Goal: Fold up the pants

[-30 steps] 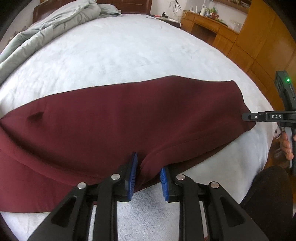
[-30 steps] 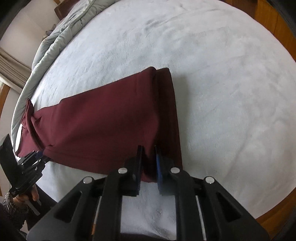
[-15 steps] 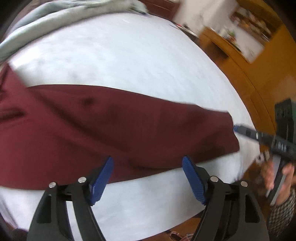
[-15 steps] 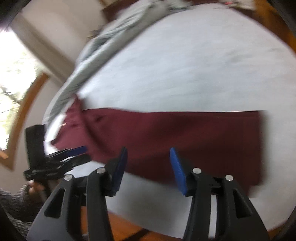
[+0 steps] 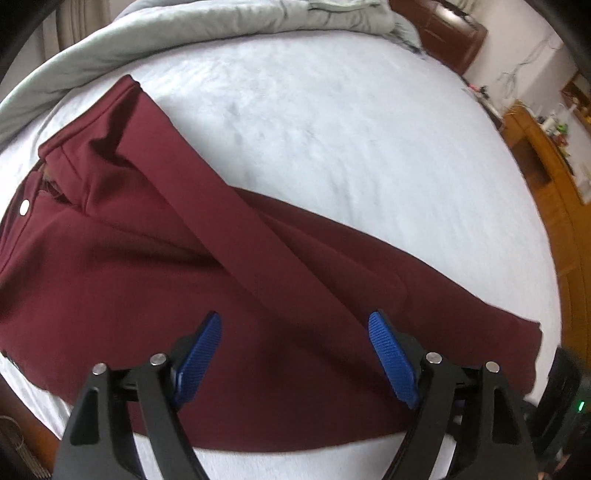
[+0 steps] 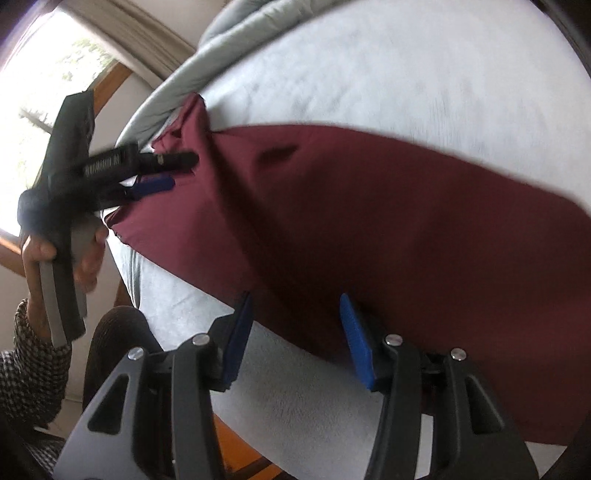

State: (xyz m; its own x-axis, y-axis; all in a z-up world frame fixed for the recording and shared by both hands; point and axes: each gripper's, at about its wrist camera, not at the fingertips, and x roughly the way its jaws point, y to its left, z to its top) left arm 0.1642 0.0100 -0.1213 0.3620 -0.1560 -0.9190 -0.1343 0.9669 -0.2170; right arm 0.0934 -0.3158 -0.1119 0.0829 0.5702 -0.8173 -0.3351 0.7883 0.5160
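Dark red pants (image 5: pixel 221 280) lie folded lengthwise on the white bed (image 5: pixel 332 129), waistband with a silver button at the far left, leg hems at the right. My left gripper (image 5: pixel 295 350) is open and empty, hovering over the pants' near edge around the upper leg. My right gripper (image 6: pixel 295 332) is open and empty at the near edge of the pants (image 6: pixel 369 214). The left gripper also shows in the right wrist view (image 6: pixel 162 171), jaws apart by the waistband.
A grey duvet (image 5: pixel 184 22) is bunched along the bed's far side. Wooden furniture (image 5: pixel 546 158) stands at the right. A window (image 6: pixel 37 74) is at the left in the right wrist view. The bed's near edge is just below both grippers.
Both grippers let go of the pants' edge and opened. Both have moved left along the pants toward the waistband.
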